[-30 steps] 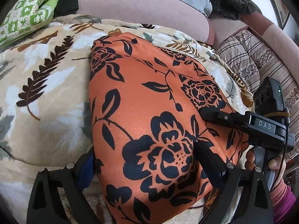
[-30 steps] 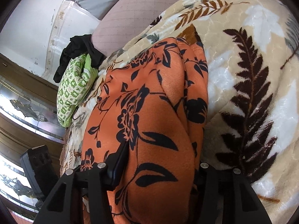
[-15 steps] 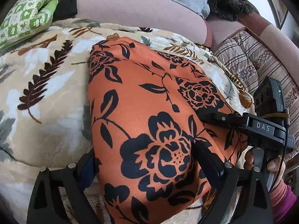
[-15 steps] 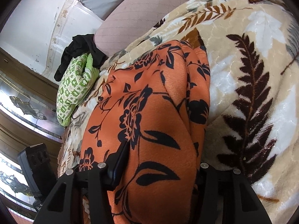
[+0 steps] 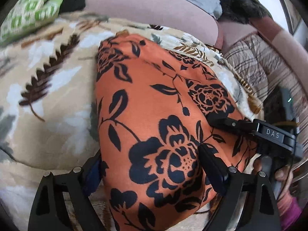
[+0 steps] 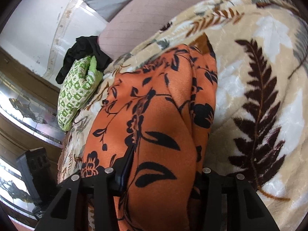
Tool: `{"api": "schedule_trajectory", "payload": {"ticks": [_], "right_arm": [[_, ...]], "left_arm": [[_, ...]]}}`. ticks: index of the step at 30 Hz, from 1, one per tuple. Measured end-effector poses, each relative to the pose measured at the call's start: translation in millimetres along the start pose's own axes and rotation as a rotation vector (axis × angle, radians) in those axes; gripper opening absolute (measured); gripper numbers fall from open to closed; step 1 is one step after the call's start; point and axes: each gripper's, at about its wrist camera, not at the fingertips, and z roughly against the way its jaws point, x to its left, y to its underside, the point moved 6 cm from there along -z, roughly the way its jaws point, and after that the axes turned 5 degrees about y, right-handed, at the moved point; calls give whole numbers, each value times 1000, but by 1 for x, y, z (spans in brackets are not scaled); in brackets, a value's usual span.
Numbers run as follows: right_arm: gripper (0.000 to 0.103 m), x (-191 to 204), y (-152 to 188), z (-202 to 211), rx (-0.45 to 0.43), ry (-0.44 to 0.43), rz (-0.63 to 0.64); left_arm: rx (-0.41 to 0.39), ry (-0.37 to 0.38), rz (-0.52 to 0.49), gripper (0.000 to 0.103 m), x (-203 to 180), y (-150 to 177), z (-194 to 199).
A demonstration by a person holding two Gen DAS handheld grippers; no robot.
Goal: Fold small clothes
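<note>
An orange garment with black flowers (image 5: 154,100) lies folded on a cream leaf-print blanket (image 5: 48,96). Its near end bulges up between the fingers of my left gripper (image 5: 150,159), whose jaws are closing on the wide bunch; the right finger (image 5: 211,165) dents the cloth. Further right, a finger of the right gripper (image 5: 225,122) lies on the same edge. In the right wrist view my right gripper (image 6: 165,163) is closing on a thick fold of the garment (image 6: 163,115). Its left finger (image 6: 127,165) is sunk in a crease and the other is hidden by cloth.
The blanket covers a sofa with a pinkish backrest (image 5: 144,5) behind it. A green patterned folded cloth (image 6: 77,96) and a black garment (image 6: 84,52) sit at the far left end. A striped cushion (image 5: 259,71) lies to the right. A hand (image 5: 281,171) holds the right gripper.
Both grippers' fingers have drawn in slightly on the orange cloth. The garment stays where it was on the blanket, and both views have barely shifted.
</note>
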Motion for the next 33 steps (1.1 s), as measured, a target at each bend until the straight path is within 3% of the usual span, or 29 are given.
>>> {"api": "schedule_trajectory", "payload": {"ticks": [6,10,13,18,20,33], "right_arm": [[57,-21,-7,-9,32,-120,-161],[56,-13,-7,-13,19,-98,-95],[47,-10,-8,-13,5,-91,-68],[41,5,-9,-4,-61,-26,15],[41,12,-8,1,-83,-7,44],[40,52,-10,44,-197,-42,132]], "left_arm": [[-2,57,71,91,6,-4,-10],[-1,48,41,91,2,-5,-14],[-16,41,9,81,-2,-6,-9],[-46,12,-29,57,-7,-7,-1],[-63,14,-37,52,-11,-8,4],[-170,-7,-97,50,-29,-9,57]]}}
